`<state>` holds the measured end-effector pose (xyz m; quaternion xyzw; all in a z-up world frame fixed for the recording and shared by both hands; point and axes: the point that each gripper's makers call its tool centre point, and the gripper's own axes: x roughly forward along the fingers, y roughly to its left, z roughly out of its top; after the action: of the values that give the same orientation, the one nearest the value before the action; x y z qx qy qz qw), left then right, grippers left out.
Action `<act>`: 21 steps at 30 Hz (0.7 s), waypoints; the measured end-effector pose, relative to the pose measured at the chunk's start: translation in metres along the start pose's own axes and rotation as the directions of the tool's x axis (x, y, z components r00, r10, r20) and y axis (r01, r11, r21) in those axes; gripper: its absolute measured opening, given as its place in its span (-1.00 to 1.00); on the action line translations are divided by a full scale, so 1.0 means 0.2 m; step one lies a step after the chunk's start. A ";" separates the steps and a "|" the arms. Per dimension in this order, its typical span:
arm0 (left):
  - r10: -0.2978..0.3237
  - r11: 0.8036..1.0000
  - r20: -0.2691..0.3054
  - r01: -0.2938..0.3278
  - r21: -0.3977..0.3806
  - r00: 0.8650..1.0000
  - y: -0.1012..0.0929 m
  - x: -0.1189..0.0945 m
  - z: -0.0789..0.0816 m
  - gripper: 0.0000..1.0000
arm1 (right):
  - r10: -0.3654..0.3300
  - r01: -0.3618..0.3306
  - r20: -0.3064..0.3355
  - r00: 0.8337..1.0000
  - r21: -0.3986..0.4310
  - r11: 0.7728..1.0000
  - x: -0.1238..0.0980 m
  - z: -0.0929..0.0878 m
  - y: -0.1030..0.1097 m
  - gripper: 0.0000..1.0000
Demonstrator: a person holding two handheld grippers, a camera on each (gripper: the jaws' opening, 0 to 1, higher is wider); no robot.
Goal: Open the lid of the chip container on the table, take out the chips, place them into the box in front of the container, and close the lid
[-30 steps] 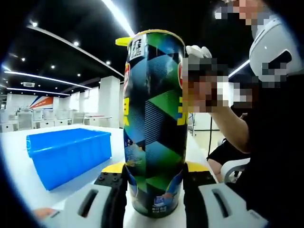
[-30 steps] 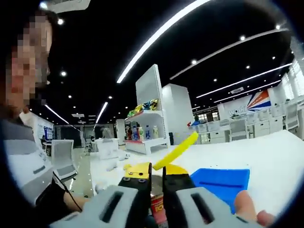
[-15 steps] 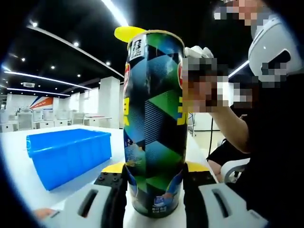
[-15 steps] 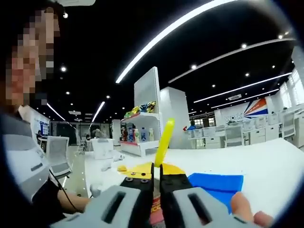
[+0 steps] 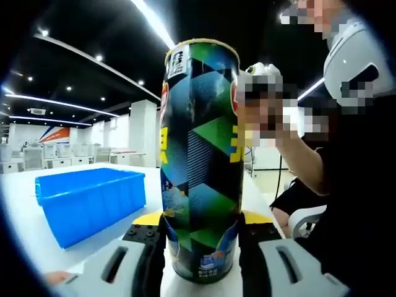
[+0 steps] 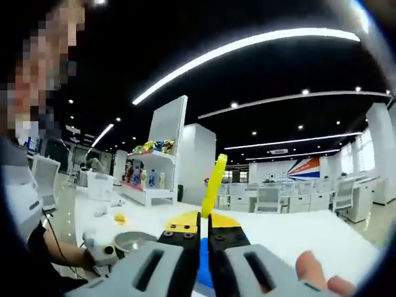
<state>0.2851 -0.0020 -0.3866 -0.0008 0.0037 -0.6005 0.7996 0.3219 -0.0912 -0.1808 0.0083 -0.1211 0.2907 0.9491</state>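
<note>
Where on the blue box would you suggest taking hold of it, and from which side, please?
I would grip the blue box by its top rim on the long wall facing the left gripper view, coming down from above. It is open-topped with thin upright walls, so one jaw could slip inside and one outside. The chip container, held low by the left gripper, stands beside it, so approach from the box's far side.

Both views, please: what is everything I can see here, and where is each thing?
chip container: one, green, blue and black, upright on the table between the left jaws
lid: one, yellow, edge-on, pinched in the right jaws
box: one, blue, on the table beside the container
table: one, white
shelf unit: one, white, far background
left hand-held gripper: shut on the container
right hand-held gripper: shut on the lid
</note>
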 end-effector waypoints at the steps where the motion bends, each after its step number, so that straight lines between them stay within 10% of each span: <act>1: 0.001 1.000 -0.001 -0.001 0.001 1.000 0.00 0.00 0.00 -0.07 | -0.027 0.027 0.000 1.000 -0.018 0.999 -0.02 0.01 -0.05 -0.99; 12: 0.007 1.000 -0.003 -0.007 0.008 1.000 0.00 0.00 0.00 -0.07 | -0.307 0.264 -0.117 0.944 -0.284 0.922 -0.26 -0.07 -0.55 -0.99; 21: 0.011 1.000 0.000 -0.011 0.014 1.000 0.00 0.00 0.00 -0.07 | -0.495 0.259 -0.288 0.820 -0.585 0.769 -0.39 -0.46 -0.84 -0.99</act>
<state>0.2844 -0.0030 -0.3876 0.0049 -0.0007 -0.5960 0.8030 0.3728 -0.2651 -0.2799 -0.2875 0.0192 0.0395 0.9568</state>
